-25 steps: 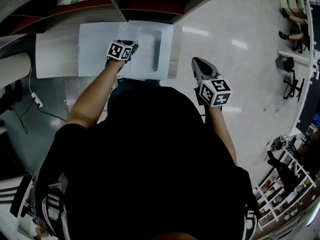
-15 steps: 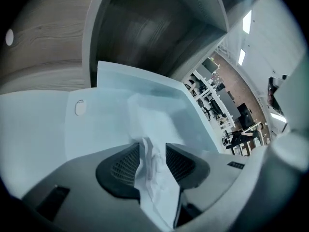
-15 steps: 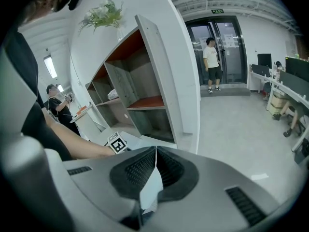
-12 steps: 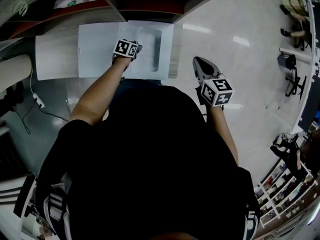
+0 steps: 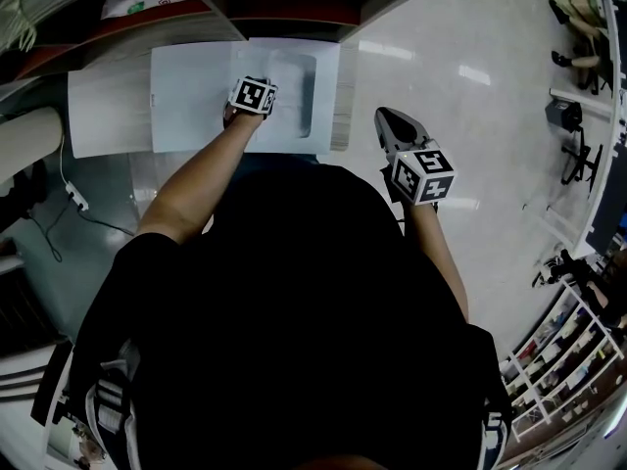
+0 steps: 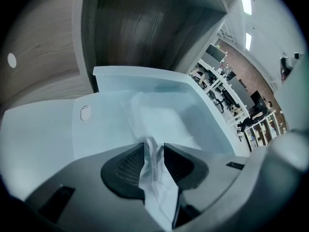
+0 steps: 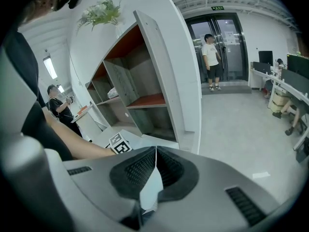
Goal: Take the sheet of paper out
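A pale blue folder point(image 5: 196, 91) lies open on the wooden table, and a white sheet point(image 6: 159, 117) lies in its pocket. My left gripper point(image 6: 153, 146) points steeply down over the folder's middle, under its marker cube point(image 5: 253, 96). Its jaws have just been opening and then closing slightly. A crumpled fold of white paper point(image 6: 155, 178) stands between the pads and touches both. My right gripper point(image 5: 385, 117) hangs to the right over the floor. In the right gripper view that gripper point(image 7: 155, 151) is shut on a thin white slip point(image 7: 150, 190).
A shelf unit point(image 5: 284, 8) with red-lined compartments stands just behind the table. A white cable point(image 5: 69, 189) trails at the left. Glossy floor point(image 5: 470, 96) spreads to the right, with chairs at its far edge. One person point(image 7: 211, 57) stands by glass doors.
My left gripper has shifted slightly right over the folder and tipped further down. The right gripper has stayed where it was.
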Action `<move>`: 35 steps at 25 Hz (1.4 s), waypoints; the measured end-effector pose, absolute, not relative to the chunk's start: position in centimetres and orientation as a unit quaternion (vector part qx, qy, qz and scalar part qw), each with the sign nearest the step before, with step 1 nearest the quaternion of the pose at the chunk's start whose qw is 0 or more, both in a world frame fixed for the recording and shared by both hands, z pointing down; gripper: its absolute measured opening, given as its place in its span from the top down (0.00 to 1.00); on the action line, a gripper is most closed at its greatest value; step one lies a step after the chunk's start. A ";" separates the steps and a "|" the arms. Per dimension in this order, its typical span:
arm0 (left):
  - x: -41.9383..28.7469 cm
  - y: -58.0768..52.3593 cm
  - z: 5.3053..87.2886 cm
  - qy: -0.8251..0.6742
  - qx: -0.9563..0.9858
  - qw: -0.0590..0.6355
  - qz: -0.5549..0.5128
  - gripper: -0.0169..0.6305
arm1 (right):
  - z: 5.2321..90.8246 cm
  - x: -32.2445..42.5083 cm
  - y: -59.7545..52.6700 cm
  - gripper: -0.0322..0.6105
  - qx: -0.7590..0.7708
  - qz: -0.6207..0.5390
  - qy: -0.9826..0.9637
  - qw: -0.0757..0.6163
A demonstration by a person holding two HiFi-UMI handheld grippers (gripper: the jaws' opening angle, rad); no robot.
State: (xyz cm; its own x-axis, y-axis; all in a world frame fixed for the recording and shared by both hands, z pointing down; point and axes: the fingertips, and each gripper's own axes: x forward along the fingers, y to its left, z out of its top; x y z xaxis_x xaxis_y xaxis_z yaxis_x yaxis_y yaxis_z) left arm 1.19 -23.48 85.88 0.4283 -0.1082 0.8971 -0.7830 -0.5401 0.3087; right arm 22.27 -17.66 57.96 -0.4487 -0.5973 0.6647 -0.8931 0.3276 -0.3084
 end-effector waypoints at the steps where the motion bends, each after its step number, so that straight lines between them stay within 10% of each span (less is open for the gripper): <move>1: 1.2 -23.5 85.9 -0.297 0.756 0.375 0.447 0.76 | 58.0 22.2 -17.6 0.93 0.475 0.332 -0.784 0.222; 35: -3.4 -23.5 82.6 -0.318 0.766 0.361 0.426 0.91 | 56.7 19.6 -16.8 0.93 0.471 0.325 -0.794 0.207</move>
